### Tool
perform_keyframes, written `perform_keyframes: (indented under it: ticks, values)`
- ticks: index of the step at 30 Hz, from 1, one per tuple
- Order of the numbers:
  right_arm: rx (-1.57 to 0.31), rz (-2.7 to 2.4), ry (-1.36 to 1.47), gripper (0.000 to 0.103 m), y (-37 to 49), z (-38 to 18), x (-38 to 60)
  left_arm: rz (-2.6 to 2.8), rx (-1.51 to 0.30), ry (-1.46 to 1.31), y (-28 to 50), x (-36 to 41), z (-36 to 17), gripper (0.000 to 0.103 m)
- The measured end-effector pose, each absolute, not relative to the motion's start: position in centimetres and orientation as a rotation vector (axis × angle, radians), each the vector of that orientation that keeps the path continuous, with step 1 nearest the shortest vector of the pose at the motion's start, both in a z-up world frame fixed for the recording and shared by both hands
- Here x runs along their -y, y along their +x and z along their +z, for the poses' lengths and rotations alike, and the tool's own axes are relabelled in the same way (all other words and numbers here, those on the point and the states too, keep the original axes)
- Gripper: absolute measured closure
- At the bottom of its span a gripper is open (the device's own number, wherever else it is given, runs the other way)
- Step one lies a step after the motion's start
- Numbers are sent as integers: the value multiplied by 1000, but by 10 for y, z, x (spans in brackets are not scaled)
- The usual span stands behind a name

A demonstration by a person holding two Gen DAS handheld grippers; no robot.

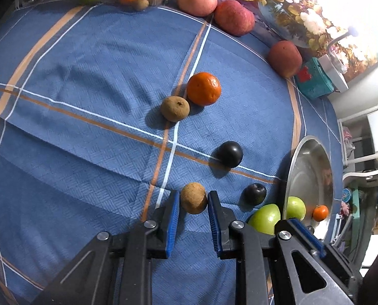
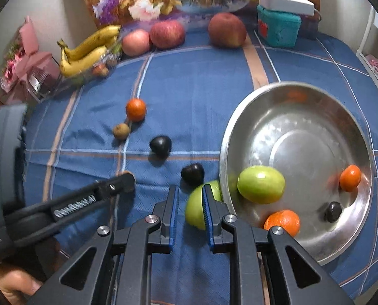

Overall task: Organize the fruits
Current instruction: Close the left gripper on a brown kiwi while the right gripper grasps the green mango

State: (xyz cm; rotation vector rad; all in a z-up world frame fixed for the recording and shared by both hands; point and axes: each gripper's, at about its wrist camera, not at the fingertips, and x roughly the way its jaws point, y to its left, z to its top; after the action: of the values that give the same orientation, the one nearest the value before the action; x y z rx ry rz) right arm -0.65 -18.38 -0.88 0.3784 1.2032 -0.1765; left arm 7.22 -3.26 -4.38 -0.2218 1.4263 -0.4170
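While the left gripper (image 1: 193,198) is clamped on a brown kiwi (image 1: 193,197) resting on the blue checked cloth (image 1: 87,76), the right gripper (image 2: 190,198) is closed on a green apple (image 2: 195,209) lying against the outer rim of the steel bowl (image 2: 316,96), its right pad pressed into the fruit. Inside the bowl sit a second green apple (image 2: 261,184), two oranges, one near the front wall (image 2: 281,222) and one at the right wall (image 2: 350,178), and a dark plum (image 2: 333,211). Just left of the bowl, beside the held apple, lies another dark plum (image 2: 192,174), and farther left a third (image 2: 160,145). Beyond those, well away from the bowl, a loose orange (image 2: 135,109) touches a second kiwi (image 2: 121,131). Behind the bowl, along the table's back edge, stand three red apples (image 2: 227,30) and bananas (image 2: 87,53).
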Motion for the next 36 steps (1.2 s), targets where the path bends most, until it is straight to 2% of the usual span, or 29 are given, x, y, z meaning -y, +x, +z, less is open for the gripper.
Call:
perform_keyframes:
  ticks: [2,4,8,10,22,31,36]
  values:
    - [-1226,-188,370,83,-8,-12,183,-417,-1432,-235,73,32,-45,79]
    - [-1246,-187,375,76,-9,-15,183,-418,-1434,-243,73,30,-44,79]
    - [-1280,-182,384,74,-12,-21,181,-411,-1424,-236,73,28,-41,79]
    - [-1285,-197,376,67,-13,-22,181,-405,-1416,-232,74,29,-40,79]
    - [-1299,-222,344,62,-12,-24,176,-404,-1411,-246,73,24,-36,79]
    - [-1338,-295,-69,62,3,-32,125,-384,-1407,-264,74,18,-34,78]
    - [-1333,-330,-187,62,7,-36,114,-369,-1416,-315,77,7,-37,79]
